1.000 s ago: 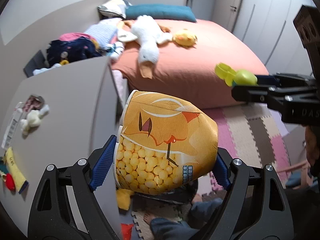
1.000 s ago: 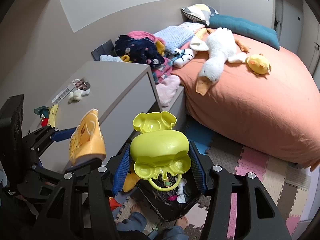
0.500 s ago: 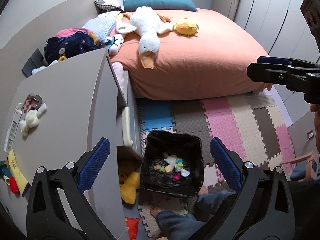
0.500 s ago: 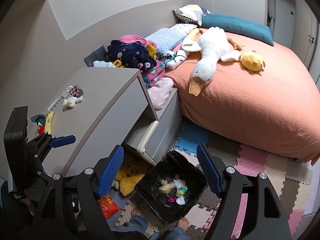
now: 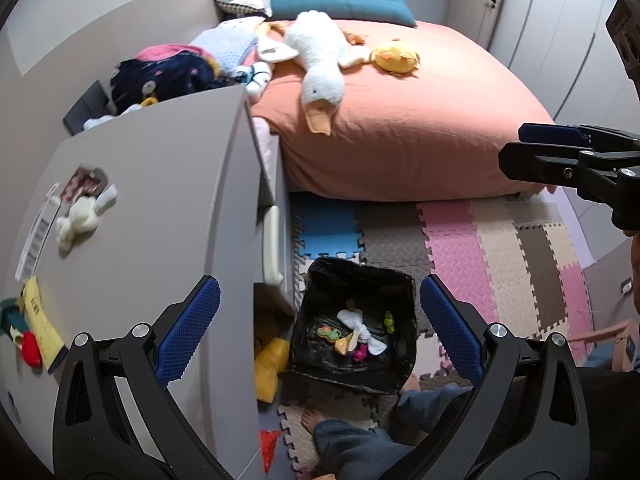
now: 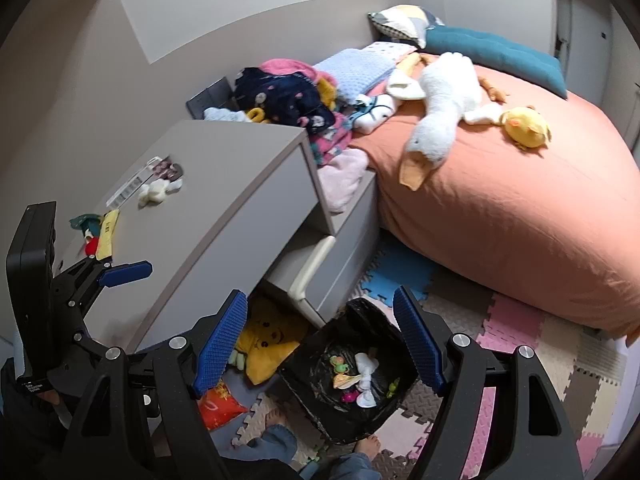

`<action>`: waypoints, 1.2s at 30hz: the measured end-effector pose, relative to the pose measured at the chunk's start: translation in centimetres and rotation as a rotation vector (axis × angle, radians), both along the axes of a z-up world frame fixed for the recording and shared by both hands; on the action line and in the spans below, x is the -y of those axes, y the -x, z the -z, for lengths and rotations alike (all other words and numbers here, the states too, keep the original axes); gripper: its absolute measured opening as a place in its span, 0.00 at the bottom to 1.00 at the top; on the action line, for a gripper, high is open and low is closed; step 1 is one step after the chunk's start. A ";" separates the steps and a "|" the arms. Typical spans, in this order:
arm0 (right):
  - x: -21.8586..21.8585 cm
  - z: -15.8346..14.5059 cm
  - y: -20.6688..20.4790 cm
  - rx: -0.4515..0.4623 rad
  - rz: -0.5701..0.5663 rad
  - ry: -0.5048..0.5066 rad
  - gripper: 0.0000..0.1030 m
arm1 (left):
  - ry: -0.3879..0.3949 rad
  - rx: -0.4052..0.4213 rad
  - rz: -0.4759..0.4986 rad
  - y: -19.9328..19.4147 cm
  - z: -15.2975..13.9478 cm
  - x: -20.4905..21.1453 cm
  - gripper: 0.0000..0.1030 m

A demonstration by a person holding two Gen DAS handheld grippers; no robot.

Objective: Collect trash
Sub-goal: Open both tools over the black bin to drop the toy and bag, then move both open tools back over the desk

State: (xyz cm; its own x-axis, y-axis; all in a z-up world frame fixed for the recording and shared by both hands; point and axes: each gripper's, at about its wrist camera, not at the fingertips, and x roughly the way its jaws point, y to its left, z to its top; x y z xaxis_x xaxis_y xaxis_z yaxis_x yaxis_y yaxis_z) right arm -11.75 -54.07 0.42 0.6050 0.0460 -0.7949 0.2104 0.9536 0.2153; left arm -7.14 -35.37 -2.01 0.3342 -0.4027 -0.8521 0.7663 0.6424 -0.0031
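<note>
Fingers of both grippers stand wide and hold nothing: the left gripper [image 5: 320, 312] and the right gripper [image 6: 318, 340] both hang above the black-lined bin [image 5: 352, 276] on the floor, where small scraps already lie; a drop looks finished, so the next move calls for fetching more; wrappers [image 6: 106, 232] remain on the grey surface [image 6: 224, 168], near its left edge; an orange packet [image 6: 218, 402] lies on the floor by a bare foot; the bin stands close beside the open drawer [image 6: 310, 268]; foam mat [image 5: 452, 236] toward the bed [image 5: 400, 120] is free.

White goose plush [image 5: 320, 64] lies on the orange bed [image 5: 420, 120]; grey dresser [image 5: 160, 200] stands beside it.
</note>
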 end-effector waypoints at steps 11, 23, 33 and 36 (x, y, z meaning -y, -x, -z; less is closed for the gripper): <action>-4.5 0.1 -3.6 -0.011 -0.129 -0.003 0.74 | -0.004 -0.005 -0.143 -1.7 0.0 -5.4 0.94; -10.1 0.9 -7.3 -0.030 -0.260 -0.017 0.74 | -0.005 -0.013 -0.330 -3.6 0.3 -12.3 0.94; -15.0 1.5 -11.0 -0.038 -0.360 -0.018 0.74 | -0.009 -0.010 -0.453 -4.7 0.4 -17.8 0.94; -16.2 1.7 -12.0 -0.040 -0.384 -0.015 0.74 | -0.006 -0.011 -0.488 -5.1 0.4 -19.4 0.94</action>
